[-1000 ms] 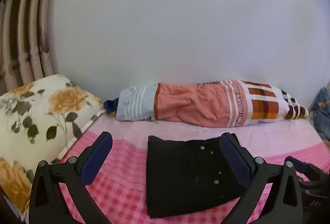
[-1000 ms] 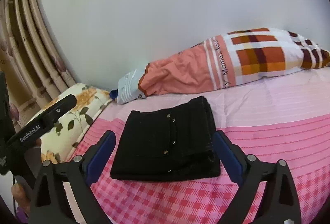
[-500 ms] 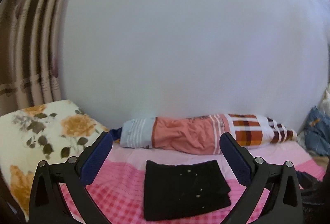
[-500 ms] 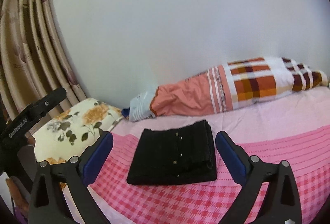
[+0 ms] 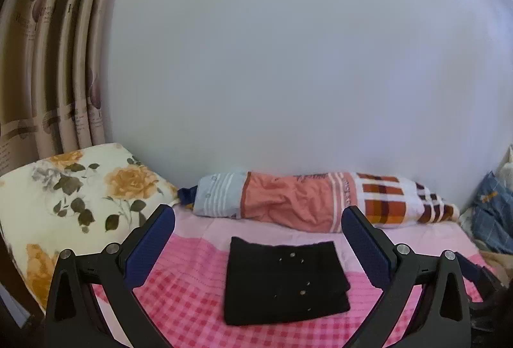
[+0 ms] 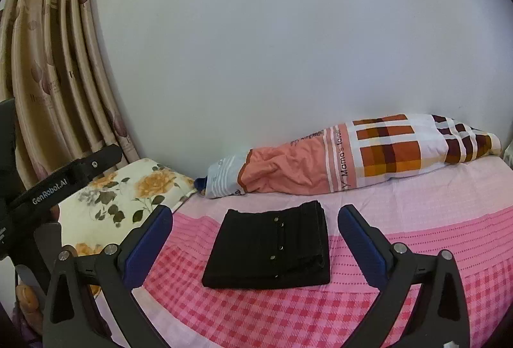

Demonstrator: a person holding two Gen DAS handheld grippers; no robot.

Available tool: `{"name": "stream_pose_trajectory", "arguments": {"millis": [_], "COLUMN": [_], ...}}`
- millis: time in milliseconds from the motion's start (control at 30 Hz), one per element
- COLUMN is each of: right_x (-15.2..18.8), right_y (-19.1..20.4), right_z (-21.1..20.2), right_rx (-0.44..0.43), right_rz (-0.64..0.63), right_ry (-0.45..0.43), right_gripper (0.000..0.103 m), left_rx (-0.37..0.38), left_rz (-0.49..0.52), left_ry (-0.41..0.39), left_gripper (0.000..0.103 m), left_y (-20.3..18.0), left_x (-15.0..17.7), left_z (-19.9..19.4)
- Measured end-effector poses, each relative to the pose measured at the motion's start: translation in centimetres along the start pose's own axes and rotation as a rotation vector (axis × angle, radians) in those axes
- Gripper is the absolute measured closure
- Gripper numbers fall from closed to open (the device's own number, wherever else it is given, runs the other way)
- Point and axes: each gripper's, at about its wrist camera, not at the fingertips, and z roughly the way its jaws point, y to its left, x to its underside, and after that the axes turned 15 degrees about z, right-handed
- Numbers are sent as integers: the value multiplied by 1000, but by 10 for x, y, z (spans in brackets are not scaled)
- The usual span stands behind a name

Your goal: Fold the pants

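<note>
Left tool (image 5: 258, 231) and right tool (image 6: 255, 227) both spread wide, empty, above folded black pants (image 6: 272, 248).

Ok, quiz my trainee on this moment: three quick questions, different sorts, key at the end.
1. True or false: the left gripper is shut on the pants.
2. The pants lie on: A) the floral pillow, B) the pink sheet, C) the bolster.
3. Fill in: the right gripper is ____.

Key: 1 false, its jaws are open and holding nothing; 2 B; 3 open.
</note>
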Motion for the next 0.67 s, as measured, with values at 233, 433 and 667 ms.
{"name": "stream_pose_trajectory", "arguments": {"millis": [233, 433, 667], "right_x": [9, 17, 23], "right_y": [2, -4, -4], "right_z": [12, 25, 32], "right_rx": [32, 66, 76], "right_rz": [-13, 3, 11], "right_ry": [39, 82, 109], "right_gripper": [1, 1, 1], "left_rx": [-9, -2, 0], "left_rz": [31, -12, 2], "left_ry": [57, 65, 84], "left_gripper": [0, 0, 0], "left_y": [-8, -4, -5], "left_x": [17, 36, 44], "left_z": [15, 27, 34]}}
